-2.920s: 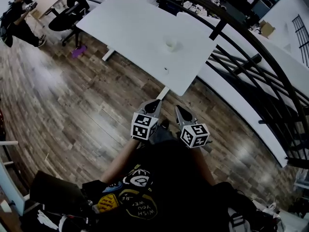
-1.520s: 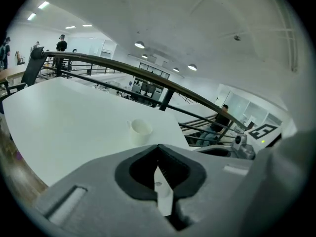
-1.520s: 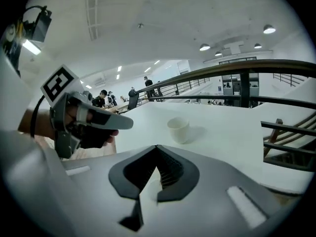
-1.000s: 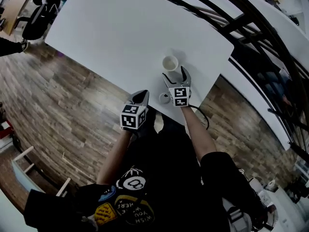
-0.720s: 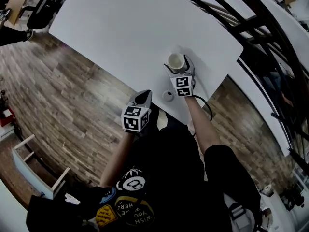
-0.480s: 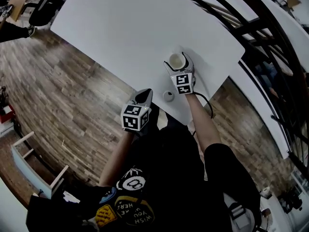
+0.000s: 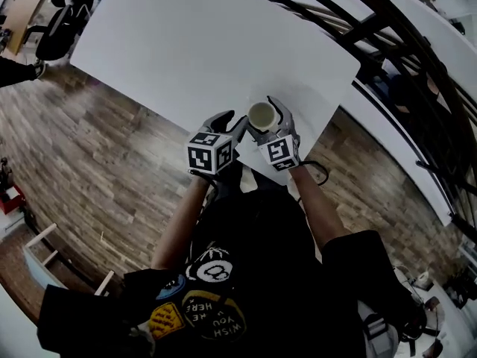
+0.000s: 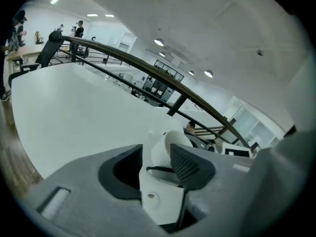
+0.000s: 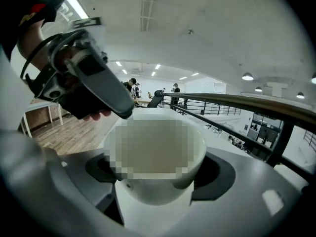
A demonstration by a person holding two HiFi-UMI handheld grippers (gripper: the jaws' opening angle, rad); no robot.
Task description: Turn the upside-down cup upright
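A white cup (image 7: 261,114) hangs in the air over the near corner of the white table (image 7: 186,43), and my right gripper (image 7: 264,120) is shut on its sides. In the right gripper view the cup (image 9: 196,154) fills the gap between the jaws, one round end turned to the camera. My left gripper (image 7: 237,124) is close against the cup's left side. Its jaws have just been opening, and in the left gripper view the cup (image 8: 174,138) shows just past its open jaws (image 8: 155,151). One left finger (image 9: 94,83) reaches in above the cup.
A black railing (image 7: 373,28) runs behind the table's far and right edges. Wood floor (image 7: 97,140) lies to the left, with an office chair (image 7: 59,32) at the far left. The person's body fills the lower part of the head view.
The right gripper has lifted the cup off the table and drawn it nearer. The left gripper has risen and moved right up to the cup, and its jaws have opened.
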